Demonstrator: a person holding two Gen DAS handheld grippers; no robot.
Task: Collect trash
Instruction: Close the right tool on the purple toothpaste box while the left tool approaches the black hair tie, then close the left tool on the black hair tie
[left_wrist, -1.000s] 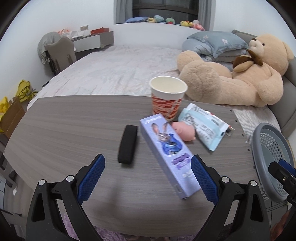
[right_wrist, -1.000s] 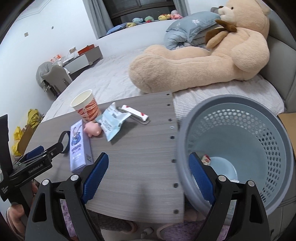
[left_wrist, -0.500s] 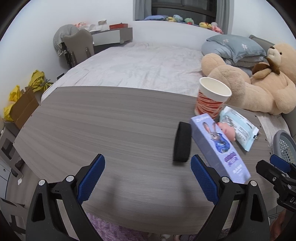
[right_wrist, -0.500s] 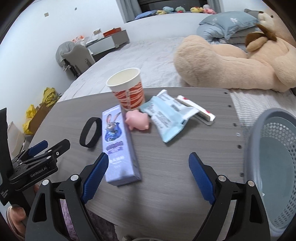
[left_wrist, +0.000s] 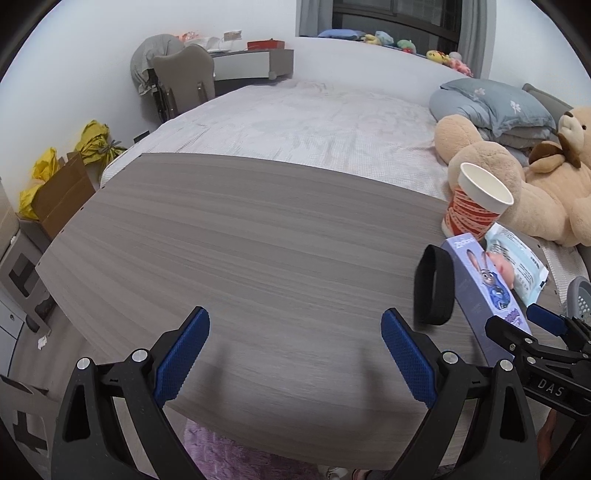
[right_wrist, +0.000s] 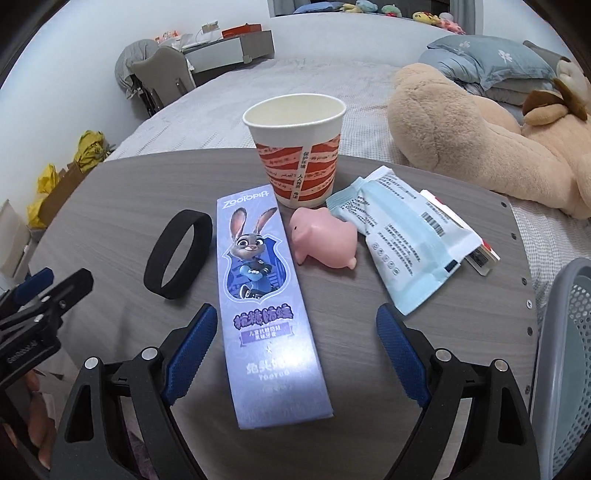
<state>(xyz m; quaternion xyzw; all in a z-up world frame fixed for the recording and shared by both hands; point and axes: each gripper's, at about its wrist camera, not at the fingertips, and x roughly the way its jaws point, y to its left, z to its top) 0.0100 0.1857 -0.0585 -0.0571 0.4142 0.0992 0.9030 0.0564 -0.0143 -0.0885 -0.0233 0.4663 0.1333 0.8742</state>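
Right tongs (right_wrist: 293, 332) were wide, empty, straddling purple toothpaste box (right_wrist: 264, 295) on surface (right_wrist: 110, 192). Left tongs (left_wrist: 295, 345) wide, empty, w/ nothing between.

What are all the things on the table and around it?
table: one, grey wood, by the bed
cup: one, white and red, standing upright at the back
box: one, purple, lying in the middle
pig toy: one, pink, right of box
band: one, black, left of box
wrapper: one, pale blue, right side
basket: one, grey, past table's right end
teddy bear: one, tan, on bed
left claw: open, over bare table
right claw: open, over box
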